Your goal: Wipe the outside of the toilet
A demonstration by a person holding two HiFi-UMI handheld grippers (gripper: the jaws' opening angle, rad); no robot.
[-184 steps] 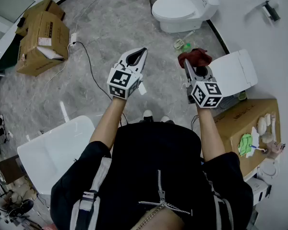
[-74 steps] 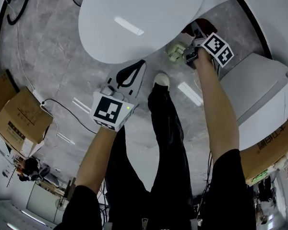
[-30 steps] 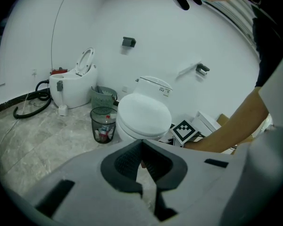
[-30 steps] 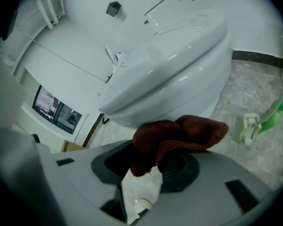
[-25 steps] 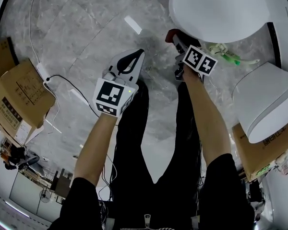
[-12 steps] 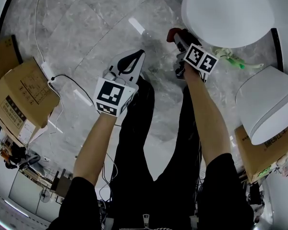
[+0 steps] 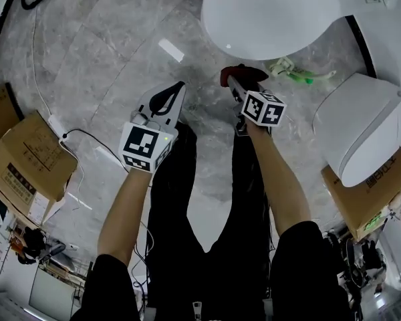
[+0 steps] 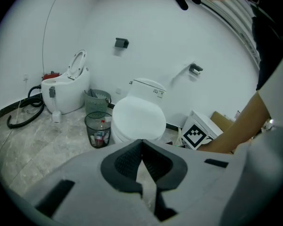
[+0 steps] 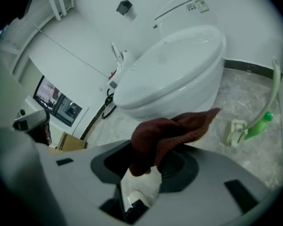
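Toilet (image 7: 271, 15) with its lid down stands on the grey marble floor (image 7: 100, 59) straight ahead of you, its tank against the white wall. Your right tongs (image 7: 235, 85) are clamped on a dark red cloth (image 9: 172, 133), which bunches up over the tips and sticks out toward the bowl. In the right gripper view the cloth sits low in front of the bowl's front curve, close to it, though you cannot tell from any view whether it touches the porcelain.

Your left tongs (image 8: 142, 145) are closed together with nothing between them. They hang over the floor beside your right arm, well apart from the bowl and pointing toward it.

A green and white brush (image 9: 262, 121) lies on the floor just to the right of the bowl. A wire wastebasket (image 8: 98, 128) with a bottle inside stands on the other side of the bowl, and a woven bin (image 8: 97, 100) stands behind it by the wall. A second toilet (image 7: 361, 122) rests on a cardboard box (image 7: 367, 199) at your right. A third one, with its seat raised (image 8: 66, 88), stands further along the wall, and more cardboard boxes (image 7: 23, 162) sit on the floor at your left, with a cable trailing past them.
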